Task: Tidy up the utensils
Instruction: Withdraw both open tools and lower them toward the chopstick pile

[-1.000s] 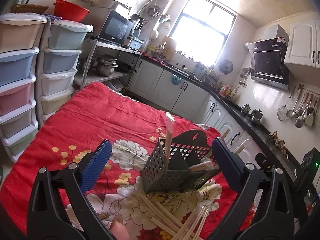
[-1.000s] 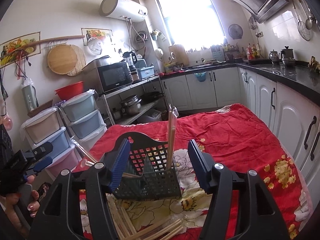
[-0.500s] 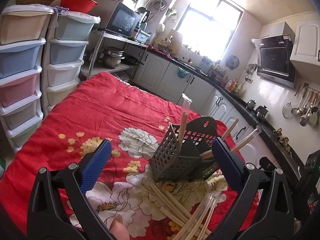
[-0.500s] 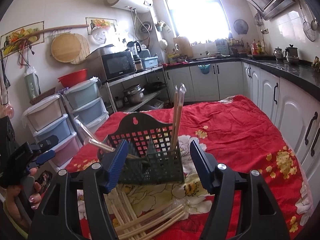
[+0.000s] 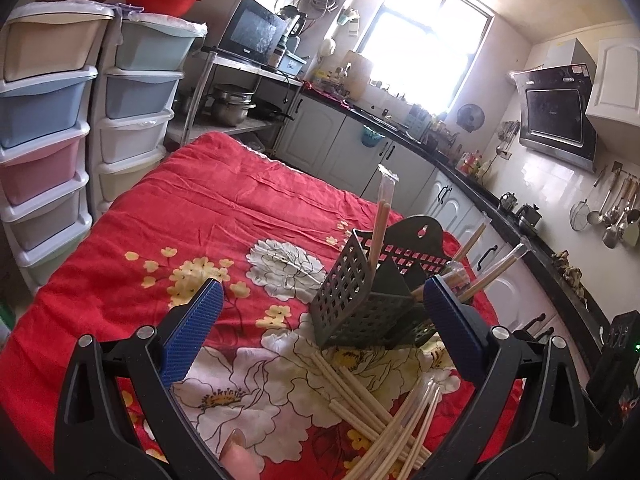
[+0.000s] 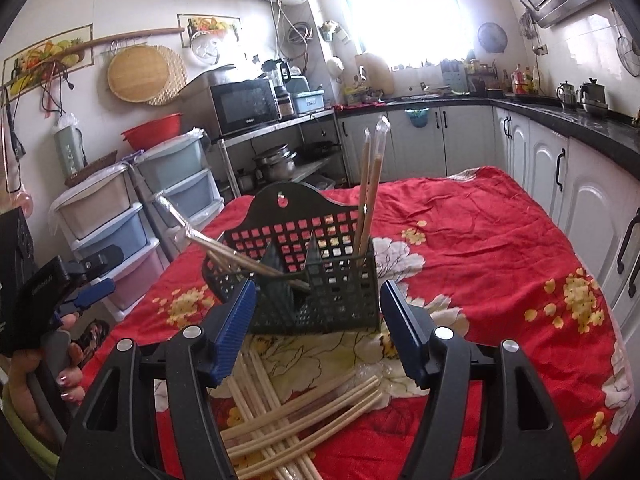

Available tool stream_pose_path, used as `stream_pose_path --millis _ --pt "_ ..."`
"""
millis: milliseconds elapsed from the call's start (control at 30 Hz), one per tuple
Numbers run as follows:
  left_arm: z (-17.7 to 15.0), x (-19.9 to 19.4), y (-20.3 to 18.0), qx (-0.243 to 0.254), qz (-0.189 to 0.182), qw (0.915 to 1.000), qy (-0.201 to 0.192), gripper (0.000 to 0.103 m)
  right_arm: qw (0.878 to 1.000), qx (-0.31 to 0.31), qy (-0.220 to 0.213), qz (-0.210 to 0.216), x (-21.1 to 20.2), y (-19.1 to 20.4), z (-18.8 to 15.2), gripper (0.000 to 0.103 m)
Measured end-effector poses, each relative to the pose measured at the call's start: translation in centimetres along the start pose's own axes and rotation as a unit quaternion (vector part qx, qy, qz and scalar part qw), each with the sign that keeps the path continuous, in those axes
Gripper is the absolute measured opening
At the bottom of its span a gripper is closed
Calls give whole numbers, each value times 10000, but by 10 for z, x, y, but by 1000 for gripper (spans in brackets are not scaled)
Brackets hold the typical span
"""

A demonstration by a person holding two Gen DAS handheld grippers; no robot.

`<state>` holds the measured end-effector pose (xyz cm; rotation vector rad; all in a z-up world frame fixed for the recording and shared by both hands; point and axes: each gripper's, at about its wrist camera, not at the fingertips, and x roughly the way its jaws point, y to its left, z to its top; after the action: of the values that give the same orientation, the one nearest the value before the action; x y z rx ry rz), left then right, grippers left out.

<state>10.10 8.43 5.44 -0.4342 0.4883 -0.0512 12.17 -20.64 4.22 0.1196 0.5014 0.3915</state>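
Note:
A black lattice utensil basket (image 5: 362, 304) (image 6: 320, 280) stands on the red flowered cloth. Wrapped chopsticks (image 6: 370, 184) stand upright in its right compartment; others (image 6: 208, 240) lean out over its left side. A loose pile of wrapped chopsticks (image 6: 304, 404) (image 5: 384, 412) lies on the cloth in front of the basket. My left gripper (image 5: 320, 332) is open above the cloth, with the basket just beyond its right finger. My right gripper (image 6: 318, 330) is open too, hanging over the pile just short of the basket. Nothing is between either pair of fingers.
The red cloth (image 5: 192, 216) covers a table. Stacked plastic drawers (image 5: 44, 132) stand to its left, white cabinets (image 6: 592, 192) along its right. The left gripper's body and the hand holding it (image 6: 44, 320) show at the left edge of the right wrist view.
Both grippers have sunk and tipped down a little toward the table, so the basket and the chopstick pile sit higher and larger in both views. Both stay open.

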Motion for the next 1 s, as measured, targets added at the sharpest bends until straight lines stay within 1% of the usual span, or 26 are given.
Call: stream_pose_path --millis 367,633,1000 --pt "-14 7 2 -33 4 9996 286 92 9997 -71 253 15 3 2 -14 62" --pt "-30 21 3 -65 -17 9977 669 92 9987 -120 498 -10 6 1 -24 62" --pt "-44 39 6 -169 -24 9947 1017 92 9956 -91 923 -113 16 -7 -42 62"
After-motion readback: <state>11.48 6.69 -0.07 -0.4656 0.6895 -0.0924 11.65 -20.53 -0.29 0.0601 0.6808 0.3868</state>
